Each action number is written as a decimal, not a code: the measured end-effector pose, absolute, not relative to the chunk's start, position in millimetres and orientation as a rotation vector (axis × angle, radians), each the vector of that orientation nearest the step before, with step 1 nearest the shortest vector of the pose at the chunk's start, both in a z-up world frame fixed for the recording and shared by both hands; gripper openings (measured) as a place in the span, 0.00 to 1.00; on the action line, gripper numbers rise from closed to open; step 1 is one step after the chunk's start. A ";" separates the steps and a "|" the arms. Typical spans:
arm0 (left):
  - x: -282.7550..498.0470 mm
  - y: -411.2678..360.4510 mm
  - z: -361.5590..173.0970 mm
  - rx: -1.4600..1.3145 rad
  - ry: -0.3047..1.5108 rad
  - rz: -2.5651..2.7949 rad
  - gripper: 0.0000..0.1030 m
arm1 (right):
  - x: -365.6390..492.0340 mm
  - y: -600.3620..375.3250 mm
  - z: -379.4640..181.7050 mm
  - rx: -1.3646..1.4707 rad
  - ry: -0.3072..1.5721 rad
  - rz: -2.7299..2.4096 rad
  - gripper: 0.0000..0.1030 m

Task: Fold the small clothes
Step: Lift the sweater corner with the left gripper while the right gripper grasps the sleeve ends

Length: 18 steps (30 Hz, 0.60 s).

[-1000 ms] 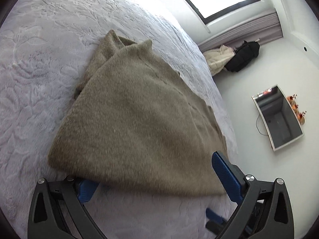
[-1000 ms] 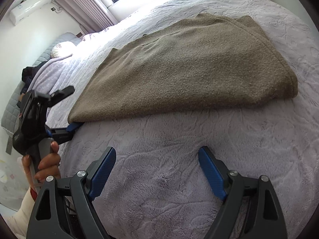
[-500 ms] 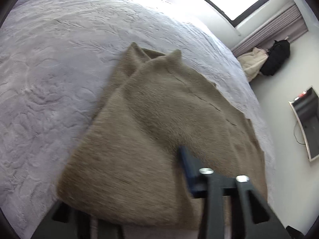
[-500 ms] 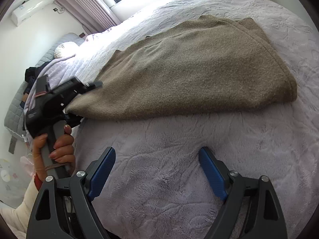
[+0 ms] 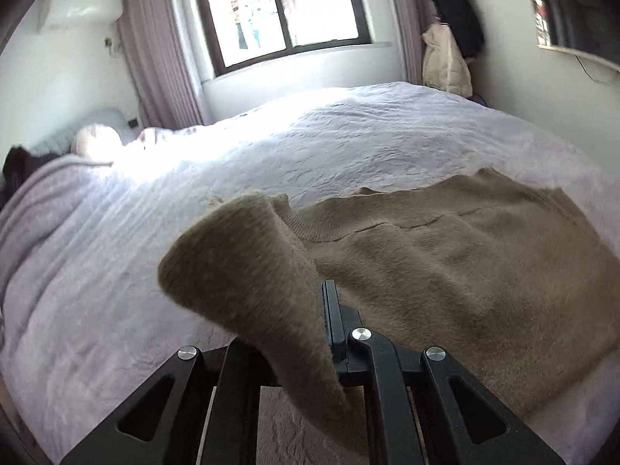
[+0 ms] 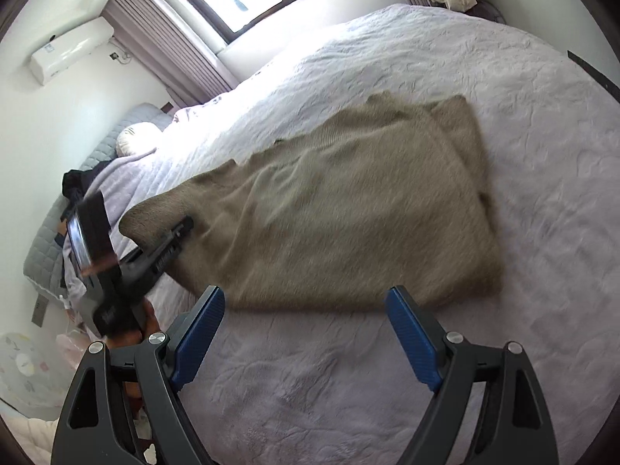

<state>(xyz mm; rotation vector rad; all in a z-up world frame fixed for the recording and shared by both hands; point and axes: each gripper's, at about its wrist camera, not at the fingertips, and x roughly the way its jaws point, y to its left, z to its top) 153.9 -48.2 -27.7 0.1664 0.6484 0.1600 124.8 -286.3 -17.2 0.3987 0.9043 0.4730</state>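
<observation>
A tan knitted sweater (image 6: pixel 348 213) is seen lying across the middle of a pale quilted bedspread (image 6: pixel 523 97), already folded into a long band. In the right wrist view its long axis is judged to run from the lower left of the frame, where one end is lifted, up to the upper right, where a ribbed edge and a tucked layer are seen. The left gripper (image 6: pixel 182 232) is clamped on the near-left corner of the sweater; that corner (image 5: pixel 248 271) is raised and curled over the jaws at centre frame in the left wrist view. The jaws have just been closing, with the knit caught between them. The right gripper (image 6: pixel 306 333) is held wide open above bare bedspread at lower centre, just short of the sweater's near edge, with nothing between its blue pads (image 6: pixel 410 333). The fabric is judged soft, limp and fairly thick: light to lift, likely to sag and drag behind a single grip, not fragile, not slippery. A second hold is best taken at the near-right corner (image 6: pixel 484 286), so that the band can be carried evenly.
</observation>
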 end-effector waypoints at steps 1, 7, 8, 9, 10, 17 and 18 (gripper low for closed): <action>152.4 -55.8 -28.7 0.208 0.638 0.152 0.11 | 130.9 -287.5 -11.8 0.398 0.901 0.488 0.86; 149.2 -82.3 -30.1 0.301 0.612 0.113 0.11 | 212.3 -255.5 27.2 0.388 1.010 0.728 0.87; 149.2 -83.0 -29.8 0.297 0.614 0.111 0.11 | 227.5 -242.7 30.7 0.377 1.044 0.785 0.88; 149.4 -82.7 -29.9 0.294 0.616 0.109 0.11 | 242.3 -227.1 31.4 0.371 1.081 0.844 0.91; 145.5 -80.6 -29.8 0.292 0.617 0.107 0.11 | 256.6 -210.3 30.5 0.367 1.121 0.897 0.95; 142.6 -74.0 -31.5 0.276 0.623 0.091 0.11 | 325.8 -107.1 -4.6 0.263 1.308 1.026 1.00; 142.6 -74.2 -31.6 0.273 0.623 0.089 0.11 | 332.2 -96.2 -9.5 0.238 1.325 1.022 1.00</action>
